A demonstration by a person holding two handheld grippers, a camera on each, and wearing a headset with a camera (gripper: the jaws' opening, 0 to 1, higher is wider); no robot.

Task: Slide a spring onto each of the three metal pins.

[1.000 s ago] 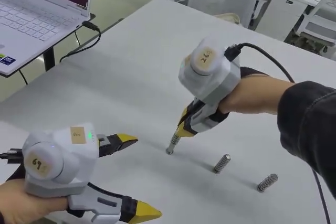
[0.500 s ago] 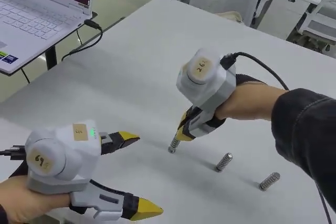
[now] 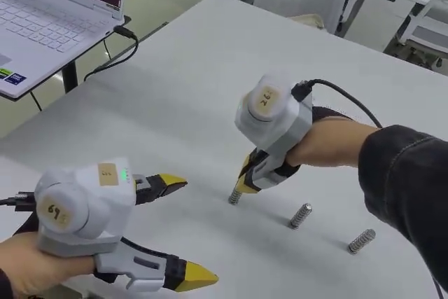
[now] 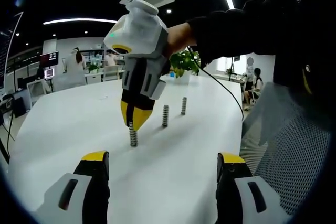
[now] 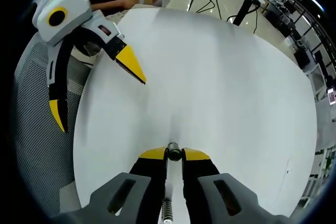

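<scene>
The right gripper (image 3: pixel 241 187) tilts down over the nearest pin (image 3: pixel 234 199), its jaws pinched almost shut on the top of the spring (image 4: pixel 133 137) threaded there. It grips high, I'd say, so the coil can be pushed straight down the shaft without tipping the pin on the white table (image 3: pixel 175 96). The left gripper (image 3: pixel 187 230) hovers low at the near side, jaws wide apart and empty, clear of the work, while the second pin (image 3: pixel 299 216) and third pin (image 3: pixel 361 241) stand alongside, each wearing a spring, so this looks like the last one.
</scene>
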